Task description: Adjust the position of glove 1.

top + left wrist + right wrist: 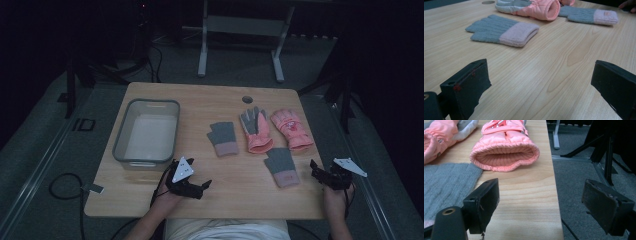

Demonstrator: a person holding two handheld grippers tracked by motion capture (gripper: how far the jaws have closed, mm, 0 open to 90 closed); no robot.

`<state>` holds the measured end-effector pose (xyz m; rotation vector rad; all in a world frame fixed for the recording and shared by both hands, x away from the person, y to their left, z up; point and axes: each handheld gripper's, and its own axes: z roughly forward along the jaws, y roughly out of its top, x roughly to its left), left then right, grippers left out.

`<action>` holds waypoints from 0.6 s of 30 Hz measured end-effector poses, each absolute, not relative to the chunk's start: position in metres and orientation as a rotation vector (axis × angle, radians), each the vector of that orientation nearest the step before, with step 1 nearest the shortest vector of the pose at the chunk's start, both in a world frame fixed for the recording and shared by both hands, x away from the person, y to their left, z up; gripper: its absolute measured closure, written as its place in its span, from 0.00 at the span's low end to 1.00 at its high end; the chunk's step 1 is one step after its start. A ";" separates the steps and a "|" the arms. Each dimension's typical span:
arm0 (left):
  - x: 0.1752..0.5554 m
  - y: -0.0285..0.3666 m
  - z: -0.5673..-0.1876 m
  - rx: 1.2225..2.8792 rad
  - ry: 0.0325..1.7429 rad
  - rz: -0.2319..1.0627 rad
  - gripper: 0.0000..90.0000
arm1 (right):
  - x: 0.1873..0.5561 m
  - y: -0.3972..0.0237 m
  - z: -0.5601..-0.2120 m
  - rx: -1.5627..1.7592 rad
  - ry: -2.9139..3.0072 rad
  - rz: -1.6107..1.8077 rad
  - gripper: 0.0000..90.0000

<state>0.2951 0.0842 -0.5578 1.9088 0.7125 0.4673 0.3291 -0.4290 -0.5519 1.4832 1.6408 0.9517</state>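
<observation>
A light wooden rectangular worktop [150, 100] carried four gloves and, at its left, an empty clear plastic rectangular tub [147, 131]. The left tongs [201, 187] hovered low over the near edge of the worktop, jaws spread wide with nothing between them, aimed forward and to the right. Straight ahead of them lay a grey knitted glove with a pale pink cuff [502, 31], flat on the wood, cuff toward the person and fingers pointing away, so its long axis ran roughly along the line of approach; bare wood separated it from the jaws. The right tongs [316, 170] hung at the worktop's right edge, also fully open and empty, one jaw over the wood and the other over the grey carpet beyond. Just to their left sat a second grey knitted glove with a pink cuff [282, 167], and farther ahead a padded salmon-pink ski glove [504, 147] presented its open ribbed cuff to the right tongs. Another pink ski glove, palm side grey [256, 129], lay between the two grey ones. Judging by closeness, each hand seemed best placed for the grey glove on its own side. The fingertips of the pink gloves were cut off in both gripper views, and the dark room beyond the worktop was hard to make out.
</observation>
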 end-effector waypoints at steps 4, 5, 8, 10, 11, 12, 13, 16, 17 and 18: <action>0.295 0.084 -0.558 1.910 0.716 0.468 0.01 | 0.330 -0.428 -0.552 1.492 1.656 0.928 0.19; 0.294 0.084 -0.558 1.912 0.715 0.470 0.01 | 0.330 -0.428 -0.552 1.492 1.656 0.928 0.19; 0.294 0.083 -0.558 1.918 0.714 0.476 0.01 | 0.330 -0.425 -0.552 1.486 1.678 0.912 0.19; 0.294 0.083 -0.558 1.918 0.713 0.478 0.01 | 0.331 -0.425 -0.552 1.483 1.680 0.910 0.19; 0.294 0.083 -0.558 1.918 0.713 0.478 0.01 | 0.331 -0.425 -0.552 1.483 1.680 0.910 0.19; 0.294 0.084 -0.558 1.918 0.717 0.476 0.01 | 0.332 -0.422 -0.553 1.482 1.699 0.876 0.19; 0.294 0.084 -0.558 1.916 0.718 0.475 0.01 | 0.333 -0.421 -0.553 1.476 1.711 0.867 0.19; 0.294 0.084 -0.558 1.916 0.717 0.476 0.02 | 0.332 -0.420 -0.553 1.456 1.727 0.860 0.19; 0.294 0.084 -0.558 1.918 0.713 0.475 0.02 | 0.332 -0.421 -0.553 1.457 1.724 0.863 0.19; 0.294 0.084 -0.558 1.921 0.711 0.477 0.02 | 0.332 -0.421 -0.553 1.459 1.724 0.869 0.19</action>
